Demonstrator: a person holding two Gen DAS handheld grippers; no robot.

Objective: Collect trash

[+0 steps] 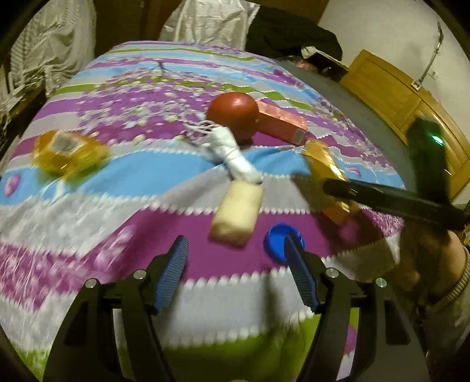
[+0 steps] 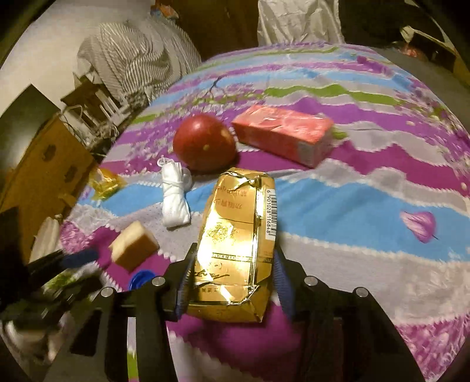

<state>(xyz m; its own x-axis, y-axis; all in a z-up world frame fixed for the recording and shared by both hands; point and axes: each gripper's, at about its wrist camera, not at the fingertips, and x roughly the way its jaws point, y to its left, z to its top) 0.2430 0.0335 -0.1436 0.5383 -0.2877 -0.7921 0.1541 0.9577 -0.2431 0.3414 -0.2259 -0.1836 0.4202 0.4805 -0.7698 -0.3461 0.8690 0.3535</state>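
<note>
My right gripper (image 2: 233, 264) is shut on a crumpled gold cigarette pack (image 2: 235, 235) and holds it above the bedspread; the pack also shows in the left wrist view (image 1: 323, 161). My left gripper (image 1: 236, 249) is open and empty, low over the bed, with a blue bottle cap (image 1: 277, 242) by its right finger and a pale sponge block (image 1: 238, 217) just ahead. A white rolled cloth (image 1: 232, 152), a red apple (image 1: 233, 116), a pink box (image 1: 282, 120) and a yellow crumpled wrapper (image 1: 69, 152) lie on the bed.
The bed has a striped purple, blue and green cover (image 1: 132, 188). A wooden cabinet (image 1: 390, 97) stands on the right, dark clothing (image 1: 290, 32) and a white bag (image 1: 205, 26) at the far end. Striped bedding (image 2: 132, 58) lies at the left.
</note>
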